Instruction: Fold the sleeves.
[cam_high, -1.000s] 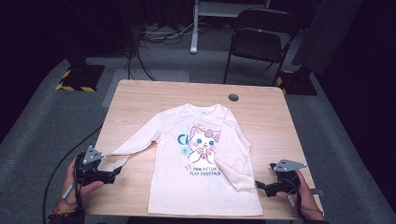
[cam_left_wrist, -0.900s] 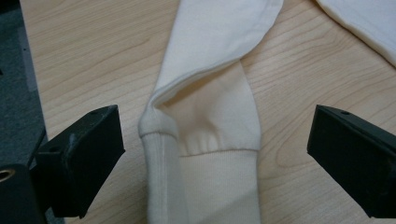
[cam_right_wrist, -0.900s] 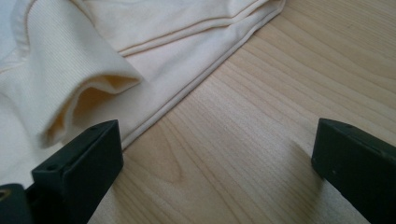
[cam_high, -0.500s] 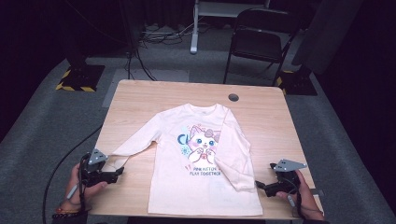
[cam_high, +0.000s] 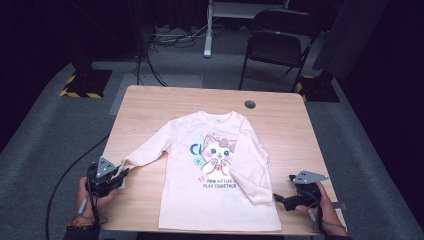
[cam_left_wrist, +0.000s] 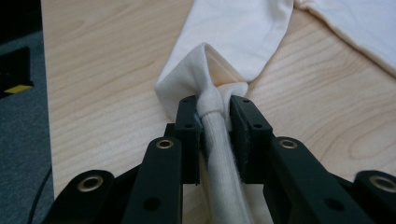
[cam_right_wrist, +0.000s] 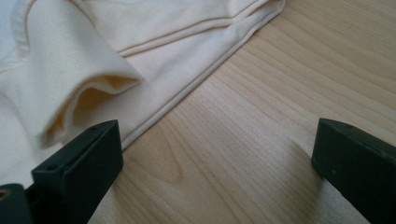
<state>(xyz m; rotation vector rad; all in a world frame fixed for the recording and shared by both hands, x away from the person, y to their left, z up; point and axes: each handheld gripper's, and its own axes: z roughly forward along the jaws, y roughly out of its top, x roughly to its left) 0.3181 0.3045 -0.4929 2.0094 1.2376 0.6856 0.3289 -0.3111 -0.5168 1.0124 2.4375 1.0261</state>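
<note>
The cream long-sleeved shirt (cam_high: 217, 170) lies face up on the wooden tabletop (cam_high: 150, 107), its hem near the front edge and its collar toward the middle. One sleeve runs out toward the left edge; the other is folded across the body, its cuff (cam_high: 260, 195) resting near the hem toward the front right corner.

The left gripper (cam_high: 119, 175) is clenched on the left sleeve cuff (cam_left_wrist: 212, 100), close to the left edge. The right gripper (cam_high: 276, 198) stands released with its jaws wide apart, just beside the folded cuff (cam_right_wrist: 79, 88) and touching no cloth.

Risks, as judged from here:
- The left hold takes a narrow bunch of ribbed cuff. A sharp pull could slip it free, or drag the whole shirt toward the left edge and spoil how it lies.
- The right gripper, closing where it stands, would meet bare wood. Pushed in low, it could shove the cuff and hem into a wrinkle rather than take them.
- One jaw lies level with the hem, so cuff and hem could be caught together.

The left gripper view shows the cloth twisted and pinched between the jaws, which the high view leaves too small to judge. The right gripper view shows the cuff's open mouth and the gap of bare wood. The high view alone gives the shirt's overall lie and the printed cat (cam_high: 216, 150).
</note>
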